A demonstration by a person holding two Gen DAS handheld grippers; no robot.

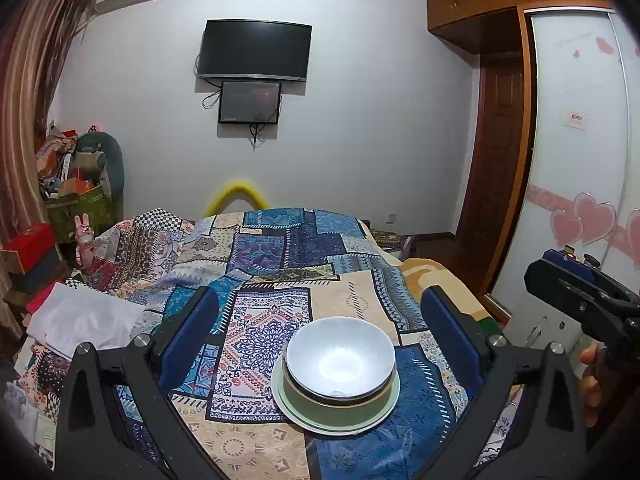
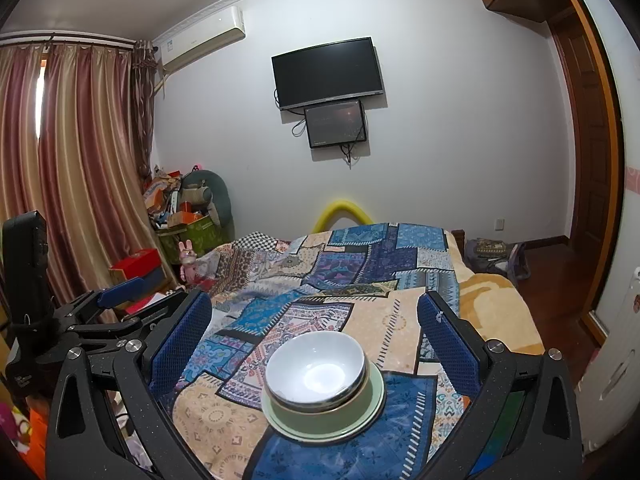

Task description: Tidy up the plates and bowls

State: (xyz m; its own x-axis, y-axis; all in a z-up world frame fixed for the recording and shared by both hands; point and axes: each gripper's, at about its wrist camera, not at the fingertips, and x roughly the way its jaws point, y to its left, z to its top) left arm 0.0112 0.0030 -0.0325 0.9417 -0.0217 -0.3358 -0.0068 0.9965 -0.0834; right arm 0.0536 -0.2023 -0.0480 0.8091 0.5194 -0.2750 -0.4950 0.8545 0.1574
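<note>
A white bowl is nested in a green bowl, and both stand on stacked pale plates on the patchwork cloth. My left gripper is open, its blue pads wide on either side of the stack and above it. My right gripper is open too, with the stack between and below its fingers. The right gripper also shows at the right edge of the left wrist view, and the left gripper at the left of the right wrist view.
The patchwork cloth covers a raised surface over a bed with a yellow blanket. Boxes and clutter pile up at the left by the curtains. A wardrobe with heart stickers stands on the right. A hand holds the right gripper.
</note>
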